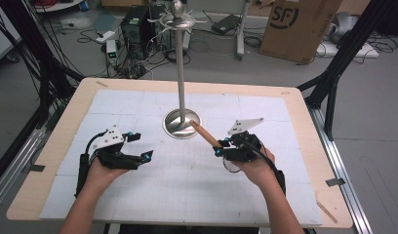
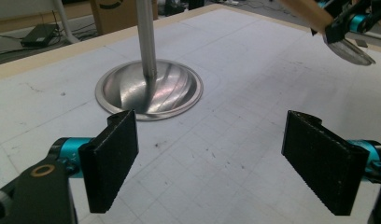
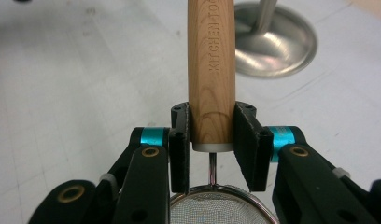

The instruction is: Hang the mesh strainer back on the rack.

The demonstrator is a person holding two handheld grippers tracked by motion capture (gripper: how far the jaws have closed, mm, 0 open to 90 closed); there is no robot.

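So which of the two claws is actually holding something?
The right claw: its pads clamp the wooden handle of a mesh strainer. The left claw gapes open, empty.

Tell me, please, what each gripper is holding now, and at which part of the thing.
The right gripper holds a mesh strainer by the lower end of its wooden handle, near the mesh. The left gripper is open and holds nothing.

Past your table at twelve o'clock you've got grey floor strewn with cables; a computer tower sits at eleven, a cardboard box at one, black frame struts at two
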